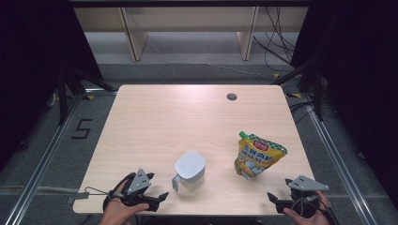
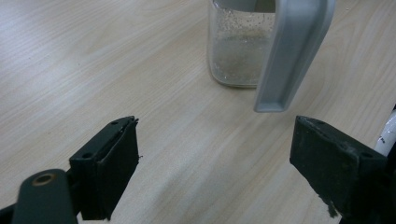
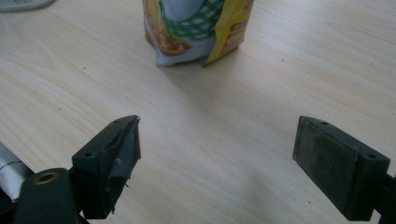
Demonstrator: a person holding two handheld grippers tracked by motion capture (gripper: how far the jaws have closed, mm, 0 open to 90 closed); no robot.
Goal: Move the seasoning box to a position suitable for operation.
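Pitcher [image 2: 243, 51] and pouch [image 3: 196, 30], one of each, stand on our table [image 1: 155, 122]: the lidded pitcher just ahead of our left gripper [image 2: 215, 163], the yellow spouted pouch ahead of our right gripper [image 3: 217, 165]. We hold both grippers' jaws wide apart, nothing between them.
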